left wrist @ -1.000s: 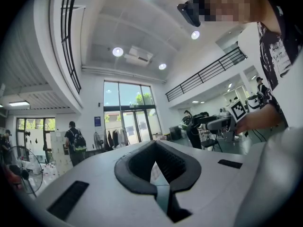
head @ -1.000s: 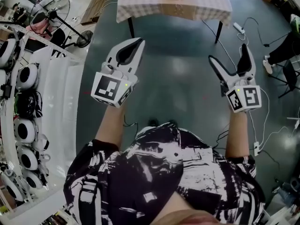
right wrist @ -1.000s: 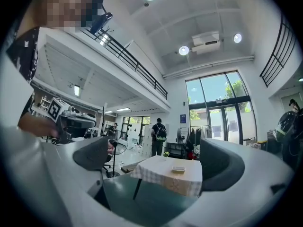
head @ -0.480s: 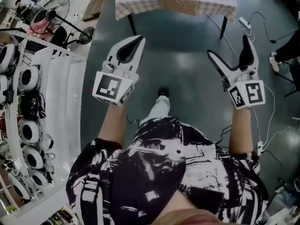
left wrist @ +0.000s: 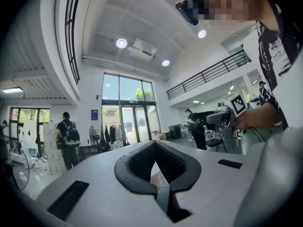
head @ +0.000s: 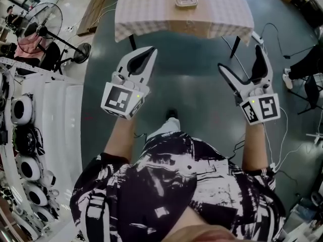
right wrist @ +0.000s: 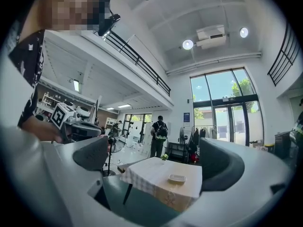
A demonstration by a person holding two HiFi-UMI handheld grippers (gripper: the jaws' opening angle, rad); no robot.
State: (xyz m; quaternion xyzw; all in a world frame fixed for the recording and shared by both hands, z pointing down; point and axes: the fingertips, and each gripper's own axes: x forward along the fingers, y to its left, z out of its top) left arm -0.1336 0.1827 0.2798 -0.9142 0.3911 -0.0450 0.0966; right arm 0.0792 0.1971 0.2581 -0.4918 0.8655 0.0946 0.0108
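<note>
At the far left of the head view I saw a standing fan (head: 38,26) and, below it, a white rack (head: 55,115) of round white units. My left gripper (head: 150,51) was held up over the dark floor (head: 192,84), clenched on nothing. Its own view confirmed it, the two dark pads (left wrist: 130,171) meeting at their tips with only a hollow behind them. That view pointed up at ceiling lights and glass doors (left wrist: 127,126) and missed the table (head: 151,19) altogether. Ahead, between the two grippers in the head view, stood the table with a checked cloth, and a small shallow dish (head: 185,2) lay on top of it, well apart from both grippers. The right gripper (head: 240,58) was released, its jaws wide apart and empty. Only its own view framed the table and dish in the gap between those jaws, with a person with a backpack (right wrist: 160,131) standing beyond the table.
</note>
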